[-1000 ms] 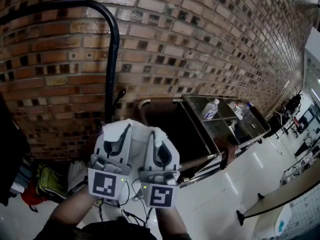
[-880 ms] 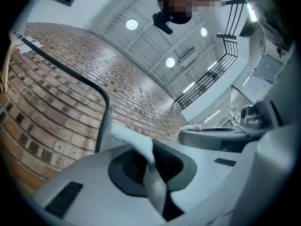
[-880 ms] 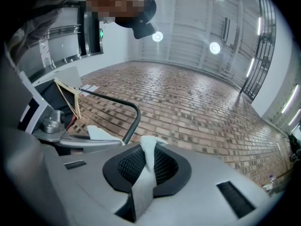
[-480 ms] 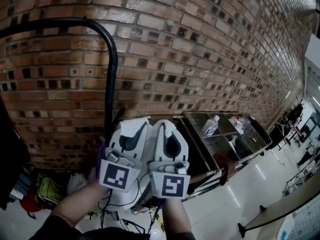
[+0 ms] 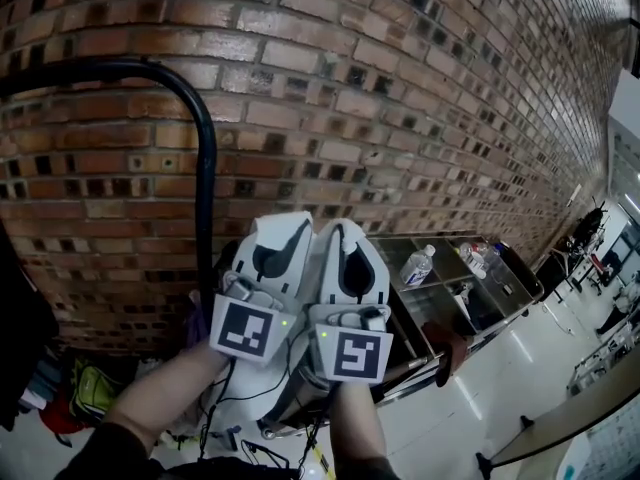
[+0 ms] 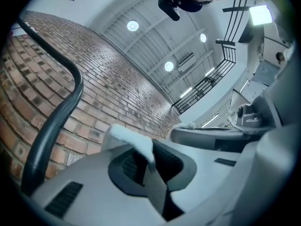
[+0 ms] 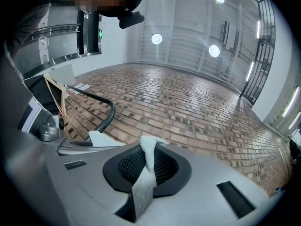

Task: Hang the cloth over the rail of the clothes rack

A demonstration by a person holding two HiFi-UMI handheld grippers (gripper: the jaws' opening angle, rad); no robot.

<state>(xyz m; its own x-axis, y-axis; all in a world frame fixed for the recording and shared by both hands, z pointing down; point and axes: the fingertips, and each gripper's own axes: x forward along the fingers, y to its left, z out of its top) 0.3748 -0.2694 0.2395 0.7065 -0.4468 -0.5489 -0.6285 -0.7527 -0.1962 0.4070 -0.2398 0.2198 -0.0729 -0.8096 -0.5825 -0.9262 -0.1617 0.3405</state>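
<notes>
At far left of the head view, low against the brick wall (image 5: 400,118): one green bag (image 5: 85,393) on the floor, contents not visible. Next right: black rail (image 5: 205,168) of the clothes rack, a curved tube that runs across the wall and bends down, bare where it shows; it stands just left of and above both tools. Centre: left claw (image 5: 288,230) and right claw (image 5: 340,233), side by side and almost touching, raised and tips up in front of the bricks. Left claw (image 6: 146,157), own view: jaws drawn nearly together on a thin fold of white cloth (image 6: 129,138), a fluffy edge standing up past the tips, the rail (image 6: 61,112) to its left and apart from the cloth. Right claw (image 7: 146,166), own view: jaws likewise nipped on a narrow strip of the cloth (image 7: 150,147), a tuft above the tips, the rail (image 7: 101,109) to the left and beyond it. The cloth touches no part of the rail. Right of centre in the head view: one steel cart (image 5: 445,298) against the wall, its top tray holding a clear water bottle (image 5: 418,265) lying on its side and, farther right, several small items too small to name.
</notes>
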